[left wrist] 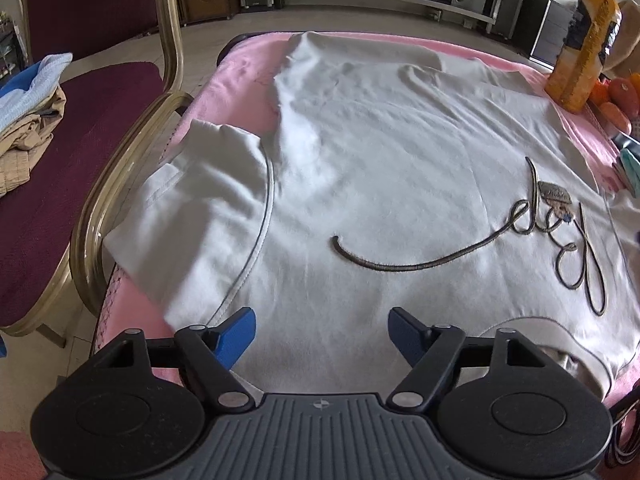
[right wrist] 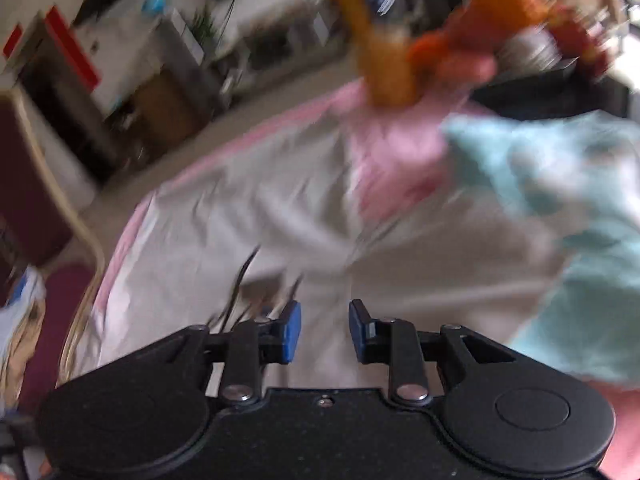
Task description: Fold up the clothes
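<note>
**Shirt spread flat, both claws empty before a fold**

Blue pads of the left claw [left wrist: 322, 330] sit nearest the lens, standing wide apart with nothing between them, hovering just over the near hem area of the shirt [left wrist: 360, 168]. That pale shirt lies spread on the pink-covered bench [left wrist: 244, 64], script lettering [left wrist: 560, 248] toward its right side and one sleeve [left wrist: 200, 200] lying out at the left edge, beside a chair [left wrist: 120, 184] holding other clothes [left wrist: 28, 120]. A bottle [left wrist: 584, 40] and fruit stand at the far right.

Further right, the right claw [right wrist: 325, 330] shows a narrow gap, empty too; its view is blurred, with the shirt [right wrist: 248, 224] below and ahead and a teal cloth [right wrist: 560, 200] to the right.

Judging by this, the garment is laid out and a fold is about to begin. Next, each claw likely needs to descend and pinch an edge, probably the sleeve side first, lifting a single layer without dragging the whole shirt.
</note>
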